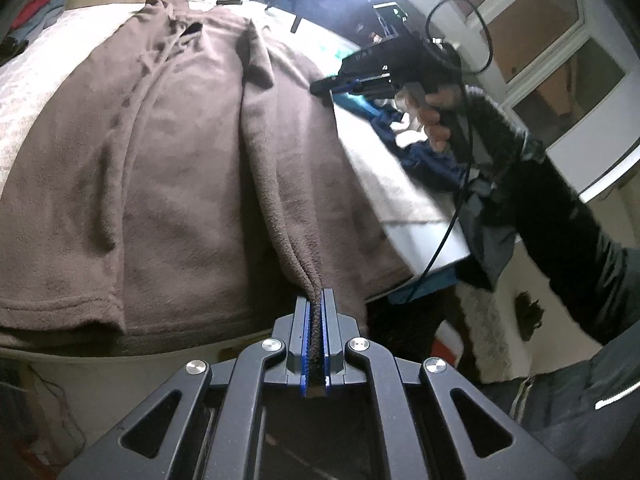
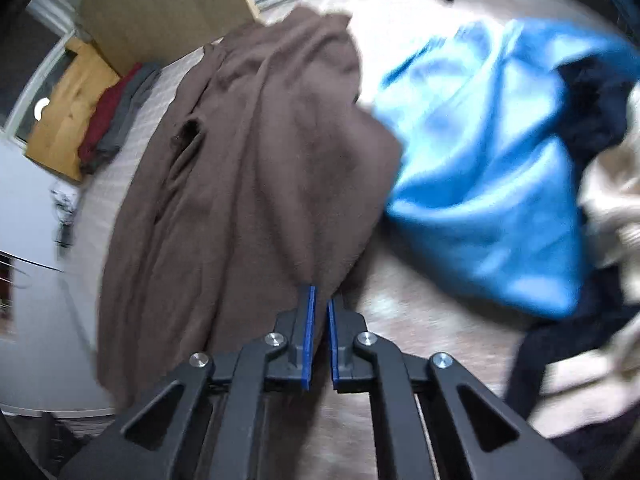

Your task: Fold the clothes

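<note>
Left gripper (image 1: pixel 316 300) clamped on brown garment (image 1: pixel 180 168) hem, right gripper (image 2: pixel 321 300) narrowly parted over its edge

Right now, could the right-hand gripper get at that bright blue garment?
Probably yes. The right gripper grips nothing, its jaws slightly apart, and the blue garment lies uncovered just beyond it, beside the brown garment.

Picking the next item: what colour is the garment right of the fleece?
Bright blue garment, best seen in the right wrist view.

A home bedroom: clothes-strewn bed (image 2: pixel 400 312), window (image 1: pixel 560 52), wooden cupboard (image 2: pixel 160 4).
</note>
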Available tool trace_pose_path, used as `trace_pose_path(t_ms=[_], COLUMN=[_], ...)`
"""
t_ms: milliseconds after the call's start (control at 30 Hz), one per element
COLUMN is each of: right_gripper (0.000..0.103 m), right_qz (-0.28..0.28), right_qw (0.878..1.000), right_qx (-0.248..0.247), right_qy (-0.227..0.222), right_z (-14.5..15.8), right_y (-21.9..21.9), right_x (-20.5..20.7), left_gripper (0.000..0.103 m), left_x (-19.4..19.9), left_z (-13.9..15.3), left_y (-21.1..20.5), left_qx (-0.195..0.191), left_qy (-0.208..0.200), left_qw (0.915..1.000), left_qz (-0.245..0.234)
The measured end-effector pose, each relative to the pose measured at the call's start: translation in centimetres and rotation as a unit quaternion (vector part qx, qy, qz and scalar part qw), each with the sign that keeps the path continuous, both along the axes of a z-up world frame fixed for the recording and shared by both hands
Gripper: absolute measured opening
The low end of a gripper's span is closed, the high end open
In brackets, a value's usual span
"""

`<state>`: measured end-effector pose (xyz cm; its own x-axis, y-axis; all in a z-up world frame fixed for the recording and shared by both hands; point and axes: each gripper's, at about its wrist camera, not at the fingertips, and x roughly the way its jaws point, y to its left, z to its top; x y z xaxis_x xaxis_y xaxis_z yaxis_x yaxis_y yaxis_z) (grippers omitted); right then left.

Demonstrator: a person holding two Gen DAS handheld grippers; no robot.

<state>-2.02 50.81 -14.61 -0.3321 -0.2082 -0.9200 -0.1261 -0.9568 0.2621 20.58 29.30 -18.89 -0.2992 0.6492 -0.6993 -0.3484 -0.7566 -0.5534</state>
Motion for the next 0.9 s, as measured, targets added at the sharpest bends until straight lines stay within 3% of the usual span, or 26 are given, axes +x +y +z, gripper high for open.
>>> trace_pose_path(t_ms=[67, 133, 200, 233, 267, 333, 433, 467, 500, 533, 567, 667, 833, 900], right_gripper=[0.008, 0.009, 0.024, 0.049, 0.063, 0.063, 0.061, 0.056, 0.048, 0.02, 0.004, 0.004, 0.003, 0.004], right_qz=[0.004, -0.001, 0.005, 0.008, 0.013, 0.028, 0.047, 0.054, 0.062, 0.07, 0.078, 0.095, 0.114, 0.125], right_qw=[0.999, 0.999, 0.999, 0.999, 0.999, 0.999, 0.998, 0.997, 0.995, 0.993, 0.992, 0.992, 0.988, 0.989], right_qx=[0.039, 0.049, 0.033, 0.024, 0.017, 0.017, 0.04, 0.054, 0.072, 0.083, 0.086, 0.07, 0.102, 0.082], right_qy=[-0.028, -0.016, 0.026, 0.038, 0.043, 0.04, 0.009, -0.009, -0.032, -0.048, -0.058, -0.051, 0.012, 0.019], right_z=[0.5, 2.5, 5.1, 6.1, 6.5, 6.2, 3.8, 2.9, 1.7, 0.8, 0.0, -0.2, 3.4, 2.8], right_y=[0.5, 1.2, 1.3, 1.2, 0.9, -0.6, -2.7, -3.1, -3.6, -3.9, -4.0, -3.8, -4.2, -5.0], right_x=[-0.2, -0.9, -2.3, -3.8, -5.2, -9.5, -15.0, -16.1, -17.1, -17.8, -18.4, -19.0, -20.0, -21.4], left_gripper=[0.004, 0.004, 0.004, 0.004, 0.004, 0.004, 0.004, 0.004, 0.004, 0.004, 0.004, 0.004, 0.004, 0.004], left_x=[-0.1, -0.1, 0.0, -0.1, -0.2, -0.4, -0.7, -0.8, -0.9, -0.9, -1.0, -1.2, -1.6, -2.2], left_z=[-0.1, -0.3, -0.4, -0.4, -0.3, -0.2, -0.1, -0.1, 0.0, 0.0, 0.1, 0.4, 2.0, 1.4], left_y=[0.6, 1.3, 1.5, 1.4, 1.3, 1.3, 1.7, 2.0, 2.2, 2.2, 2.2, 2.4, 2.9, 2.4], left_qx=[-0.006, -0.025, -0.018, -0.015, -0.012, -0.012, -0.02, -0.025, -0.027, -0.024, -0.022, -0.019, 0.0, -0.009], left_qy=[0.004, 0.007, 0.001, -0.001, -0.003, -0.007, -0.014, -0.014, -0.015, -0.017, -0.018, -0.018, 0.003, 0.001], left_qw=[1.0, 0.9996, 0.9997, 0.9998, 0.9999, 0.9999, 0.9996, 0.9995, 0.9994, 0.9994, 0.9994, 0.9993, 0.9994, 0.9988], left_qz=[-0.006, -0.015, -0.013, -0.009, -0.006, 0.003, 0.012, 0.013, 0.015, 0.018, 0.021, 0.026, 0.034, 0.049])
